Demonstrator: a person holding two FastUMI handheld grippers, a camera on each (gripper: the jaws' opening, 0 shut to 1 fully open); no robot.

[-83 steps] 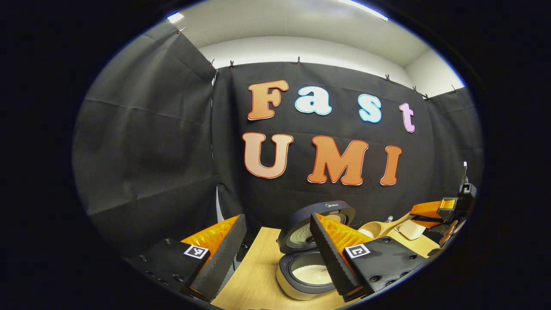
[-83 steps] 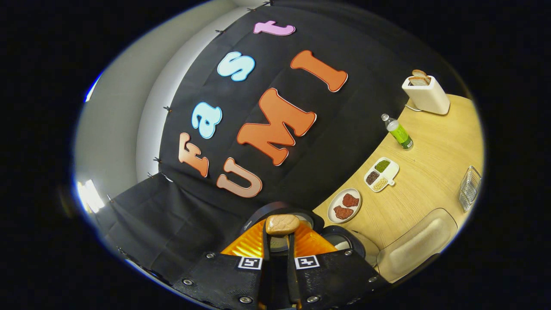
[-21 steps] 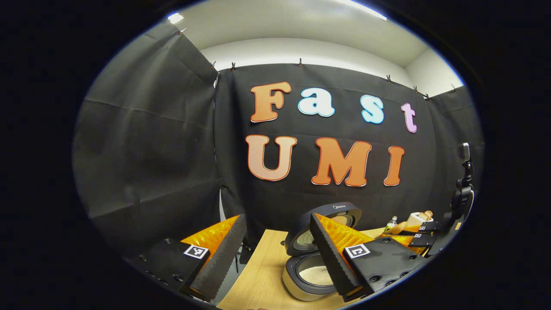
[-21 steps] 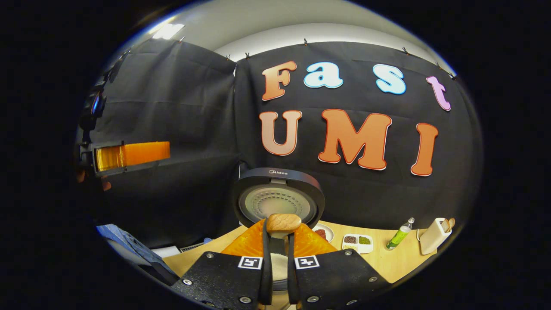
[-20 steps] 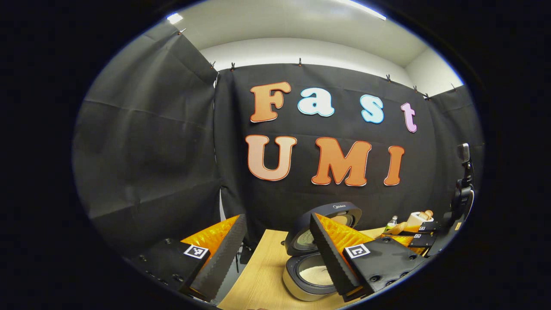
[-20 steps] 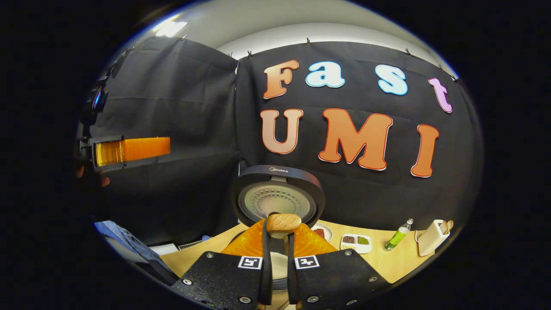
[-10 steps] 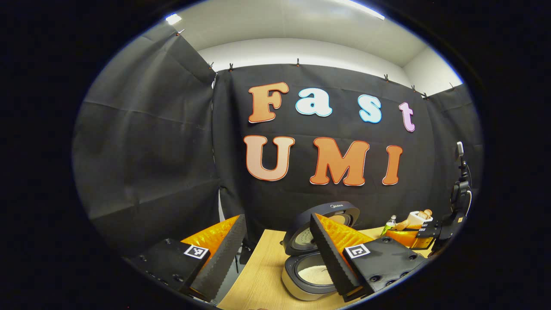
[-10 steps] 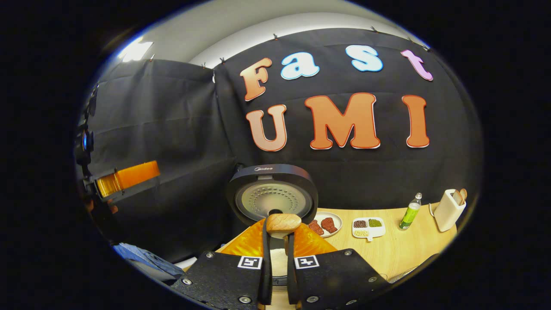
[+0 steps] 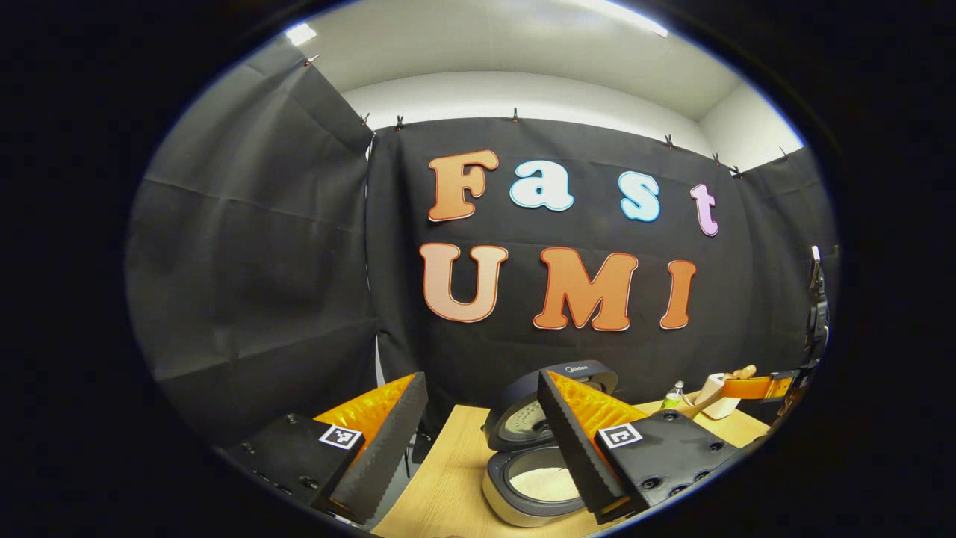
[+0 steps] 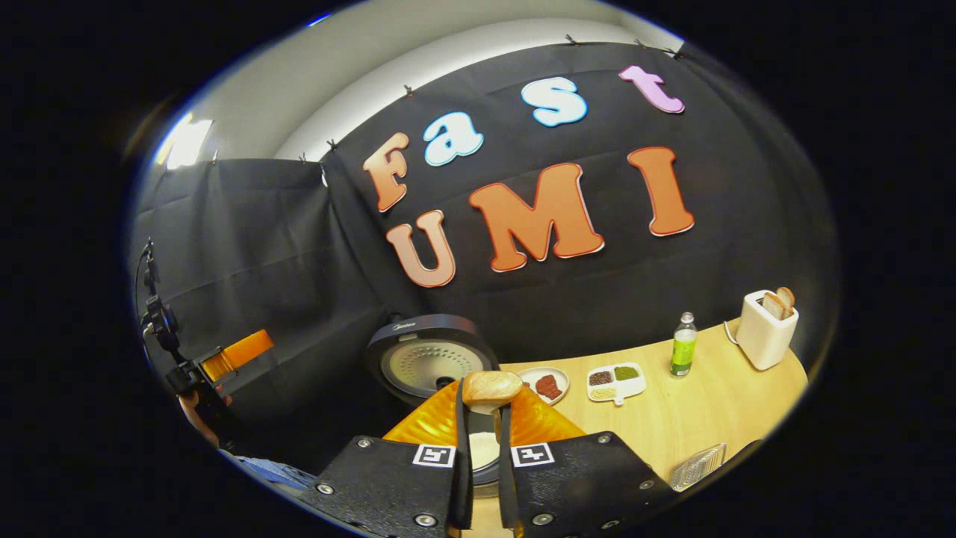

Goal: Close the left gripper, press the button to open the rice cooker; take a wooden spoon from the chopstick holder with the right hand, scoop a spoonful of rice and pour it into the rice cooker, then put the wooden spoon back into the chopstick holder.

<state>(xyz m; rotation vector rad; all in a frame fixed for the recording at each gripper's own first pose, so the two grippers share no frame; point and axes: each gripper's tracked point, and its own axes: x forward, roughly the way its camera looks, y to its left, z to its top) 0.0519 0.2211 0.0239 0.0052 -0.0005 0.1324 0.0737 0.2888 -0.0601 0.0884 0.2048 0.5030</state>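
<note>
Right gripper [image 10: 479, 441] clamped on wooden spoon [image 10: 491, 388], above open rice cooker [image 10: 429, 362] with rice inside. Left gripper [image 9: 478, 441] spread wide, empty, near cooker. Farther along tabletop [image 10: 702, 415]: plate [image 10: 544, 385], divided dish [image 10: 615, 382], bottle [image 10: 681, 344], toaster [image 10: 765, 330].

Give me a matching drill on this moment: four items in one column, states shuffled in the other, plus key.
Items:
1. dark round rice cooker lid
2. light wooden spoon
3. white box-shaped toaster
4. left tool

States:
A. two bread slices sticking out of the top
B. raised, its inner plate showing
C. fingers spread apart, nothing between them
D. handle clamped between the right tool's fingers

Pairs: 1-B, 2-D, 3-A, 4-C
</note>
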